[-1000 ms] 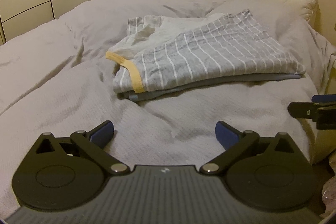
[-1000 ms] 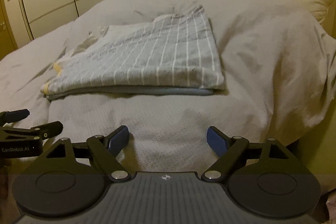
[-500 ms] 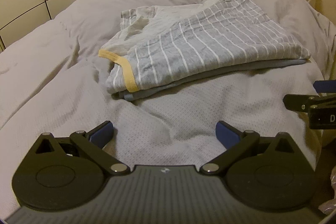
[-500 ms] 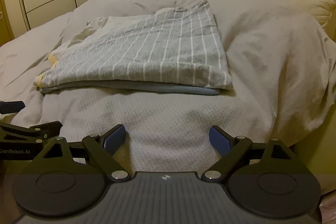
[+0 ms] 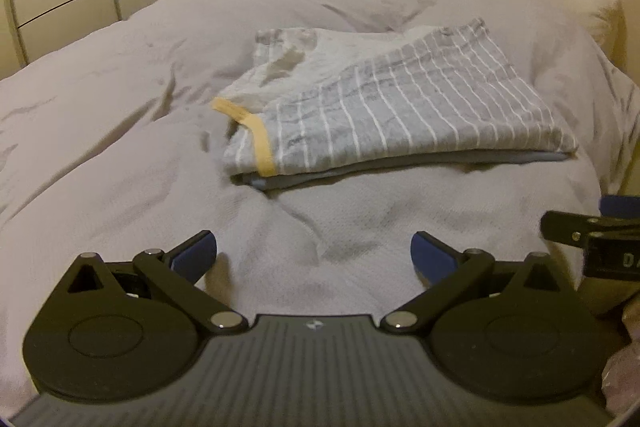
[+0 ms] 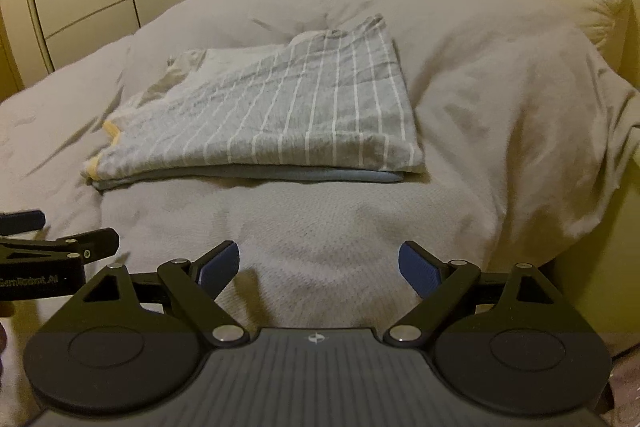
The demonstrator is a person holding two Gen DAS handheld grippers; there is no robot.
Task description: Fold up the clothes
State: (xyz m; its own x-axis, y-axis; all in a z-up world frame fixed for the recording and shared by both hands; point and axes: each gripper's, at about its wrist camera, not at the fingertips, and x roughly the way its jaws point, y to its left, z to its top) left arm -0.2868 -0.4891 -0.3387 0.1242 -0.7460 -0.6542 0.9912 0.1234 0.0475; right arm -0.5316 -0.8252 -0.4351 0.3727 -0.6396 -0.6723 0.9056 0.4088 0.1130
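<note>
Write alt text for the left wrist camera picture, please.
A folded grey striped garment with yellow trim lies on a bed's pale duvet. In the foreground, the left gripper is open and empty, blue-padded fingers spread; the right gripper shows at the right edge.

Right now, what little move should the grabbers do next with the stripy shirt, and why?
Probably bring both forward to the grey white-striped folded shirt. The left gripper and right gripper are open, empty, and short of it over the pale grey duvet; its yellow-trimmed end looks untidy.
</note>
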